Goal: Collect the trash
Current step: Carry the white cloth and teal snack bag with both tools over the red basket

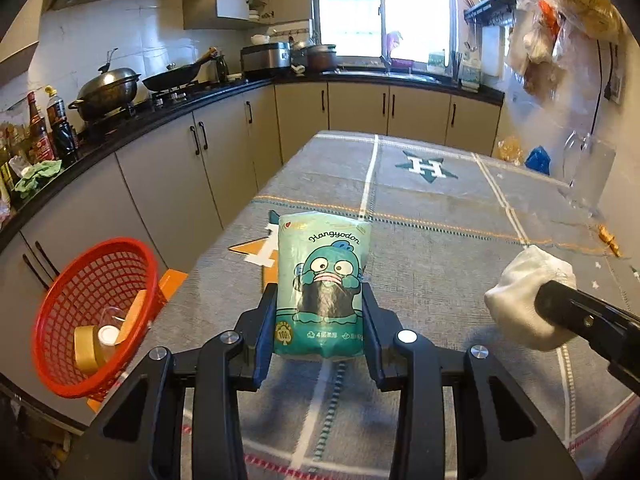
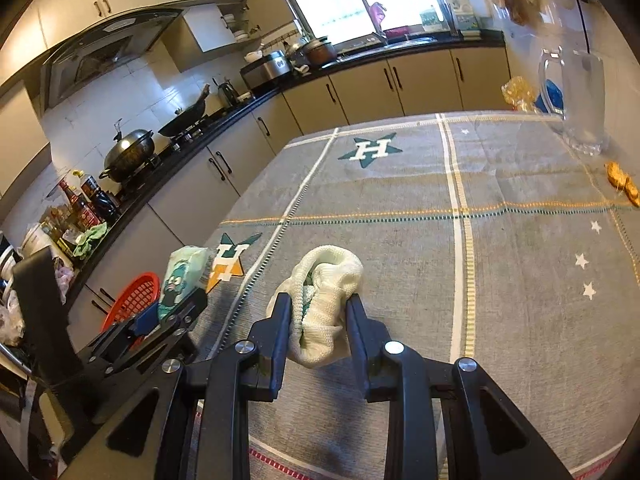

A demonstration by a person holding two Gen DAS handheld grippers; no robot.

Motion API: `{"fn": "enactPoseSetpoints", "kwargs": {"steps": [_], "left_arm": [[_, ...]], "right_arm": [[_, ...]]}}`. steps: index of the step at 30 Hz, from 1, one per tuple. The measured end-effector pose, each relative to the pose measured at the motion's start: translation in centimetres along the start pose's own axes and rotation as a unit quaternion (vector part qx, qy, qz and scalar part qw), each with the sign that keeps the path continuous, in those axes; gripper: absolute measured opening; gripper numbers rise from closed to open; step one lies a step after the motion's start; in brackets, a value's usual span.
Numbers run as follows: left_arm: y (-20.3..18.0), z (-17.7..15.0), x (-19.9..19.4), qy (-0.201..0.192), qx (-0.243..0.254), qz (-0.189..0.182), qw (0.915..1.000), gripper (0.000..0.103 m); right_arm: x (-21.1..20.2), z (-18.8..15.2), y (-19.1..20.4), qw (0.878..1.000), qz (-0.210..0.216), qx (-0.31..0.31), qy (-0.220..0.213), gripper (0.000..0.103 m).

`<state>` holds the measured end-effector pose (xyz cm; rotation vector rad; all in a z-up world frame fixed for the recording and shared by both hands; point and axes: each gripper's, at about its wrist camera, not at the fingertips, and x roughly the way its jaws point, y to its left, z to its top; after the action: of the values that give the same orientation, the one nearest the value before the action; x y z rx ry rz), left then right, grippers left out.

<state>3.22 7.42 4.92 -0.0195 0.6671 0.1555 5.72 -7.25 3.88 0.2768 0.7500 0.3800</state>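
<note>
A teal tissue pack [image 1: 322,284] printed with a cartoon fish is held upright above the table, and my left gripper [image 1: 320,300] is shut on its sides. My right gripper [image 2: 319,307] is shut on a balled-up white cloth [image 2: 324,308] with a bit of green inside. From the left wrist view the white cloth [image 1: 524,300] shows at the right with a black finger on it. From the right wrist view the tissue pack [image 2: 180,280] appears at the left. A red mesh basket [image 1: 94,316] stands off the table's left edge, holding a tape roll, a small bottle and an orange piece.
The table wears a grey cloth [image 2: 400,208] with star motifs. A clear glass pitcher [image 2: 576,100] and small orange scraps [image 2: 622,184] sit at its far right. Kitchen counters with pans, bottles and pots run along the left and back walls. Bags hang on the right wall.
</note>
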Motion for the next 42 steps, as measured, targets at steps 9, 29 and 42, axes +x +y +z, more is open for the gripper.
{"fn": "enactPoseSetpoints", "kwargs": {"steps": [9, 29, 42], "left_arm": [[3.8, -0.3, -3.4, -0.014, -0.019, 0.007, 0.9997, 0.037], [17.6, -0.4, -7.3, -0.040, -0.134, 0.041, 0.9893, 0.037], [23.7, -1.8, -5.0, -0.013, -0.205, 0.037, 0.9780, 0.037]], "right_arm": [[0.3, -0.1, 2.8, 0.999, 0.023, -0.022, 0.006, 0.030], [2.4, -0.6, 16.6, 0.989, 0.097, -0.098, 0.062, 0.030], [6.8, -2.0, 23.1, 0.978, 0.118, -0.142, 0.097, 0.031]]}}
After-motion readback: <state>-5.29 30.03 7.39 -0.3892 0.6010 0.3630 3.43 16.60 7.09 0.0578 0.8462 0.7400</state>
